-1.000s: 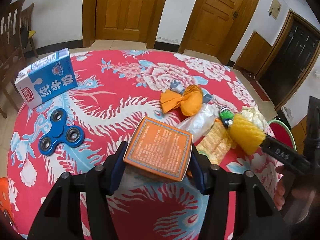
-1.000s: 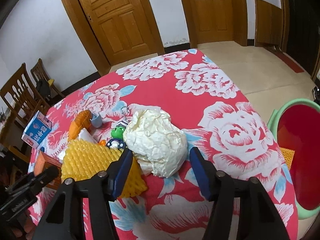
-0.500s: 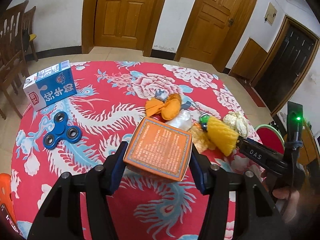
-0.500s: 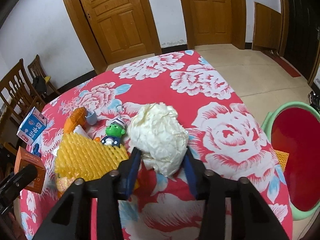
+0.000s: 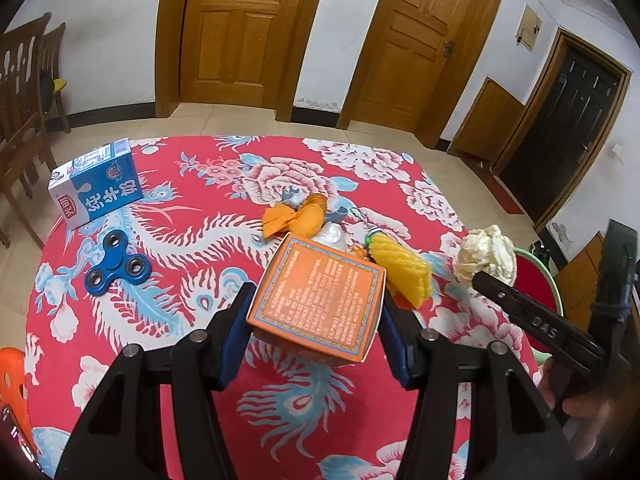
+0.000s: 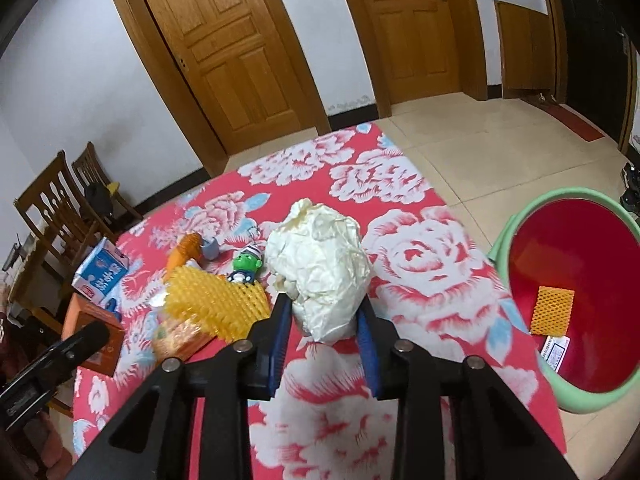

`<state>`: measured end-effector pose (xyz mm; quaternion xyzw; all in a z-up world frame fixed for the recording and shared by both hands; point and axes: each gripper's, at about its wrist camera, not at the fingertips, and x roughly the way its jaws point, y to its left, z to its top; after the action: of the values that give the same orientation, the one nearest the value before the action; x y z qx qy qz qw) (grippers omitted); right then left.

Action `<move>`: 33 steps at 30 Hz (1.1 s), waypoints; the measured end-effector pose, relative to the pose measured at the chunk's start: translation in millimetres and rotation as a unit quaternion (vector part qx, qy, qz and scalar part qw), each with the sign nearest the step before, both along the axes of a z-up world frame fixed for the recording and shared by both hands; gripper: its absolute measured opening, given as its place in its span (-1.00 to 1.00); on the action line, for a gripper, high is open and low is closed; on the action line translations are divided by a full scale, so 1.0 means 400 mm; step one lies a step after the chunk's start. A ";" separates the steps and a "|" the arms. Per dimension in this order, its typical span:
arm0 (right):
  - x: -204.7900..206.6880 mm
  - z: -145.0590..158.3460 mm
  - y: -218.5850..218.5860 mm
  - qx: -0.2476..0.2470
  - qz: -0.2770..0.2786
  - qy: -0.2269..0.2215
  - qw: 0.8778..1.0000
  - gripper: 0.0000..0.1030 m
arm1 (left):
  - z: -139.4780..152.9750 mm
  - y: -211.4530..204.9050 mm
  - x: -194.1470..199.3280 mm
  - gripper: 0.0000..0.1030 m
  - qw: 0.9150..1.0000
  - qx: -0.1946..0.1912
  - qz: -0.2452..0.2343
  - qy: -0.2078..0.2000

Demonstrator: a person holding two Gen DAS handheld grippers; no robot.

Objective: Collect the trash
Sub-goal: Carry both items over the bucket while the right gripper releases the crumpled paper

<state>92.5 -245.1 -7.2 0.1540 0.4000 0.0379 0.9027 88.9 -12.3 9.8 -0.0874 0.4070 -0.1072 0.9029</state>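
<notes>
My left gripper is shut on an orange printed box and holds it above the red flowered tablecloth. My right gripper has a crumpled white paper ball between its blue pads. Its jaws are closing, and the pads press on the ball's lower sides. In the left wrist view the paper ball hangs off the table near its right edge. A green bin with a red liner stands on the floor to the right. A yellow foam net lies inside it.
On the cloth lie a yellow foam net, an orange wrapper, a snack packet, a green toy figure, a blue milk carton and a blue fidget spinner. Wooden chairs stand at the left.
The right jaws have closed onto the paper ball and lifted it off the cloth, away from the foam net. The left gripper has risen and drawn back with the orange box.
</notes>
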 end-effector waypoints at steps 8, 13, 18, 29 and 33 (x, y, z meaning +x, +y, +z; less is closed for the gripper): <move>-0.069 0.039 -0.033 0.015 -0.008 -0.021 1.000 -0.34 | 0.020 -0.039 -0.019 0.13 1.000 0.003 -0.011 -0.004; -0.104 0.065 -0.061 0.015 -0.019 -0.032 0.999 -0.34 | 0.032 -0.067 -0.026 0.13 1.000 0.004 -0.022 -0.008; -0.127 0.082 -0.100 0.011 -0.039 -0.039 0.998 -0.34 | 0.033 -0.106 -0.024 0.13 0.999 0.000 -0.042 -0.005; -0.160 0.076 -0.211 0.005 -0.090 -0.034 0.995 -0.34 | 0.037 -0.224 -0.011 0.13 0.995 0.003 -0.098 -0.005; -0.172 0.061 -0.263 0.007 -0.113 -0.026 0.993 -0.33 | 0.034 -0.279 -0.001 0.13 0.993 0.006 -0.121 -0.004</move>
<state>23.8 -350.3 17.1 0.2033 0.3565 -0.0580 0.9101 88.4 -124.0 23.6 -0.0320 0.4119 -0.2136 0.8853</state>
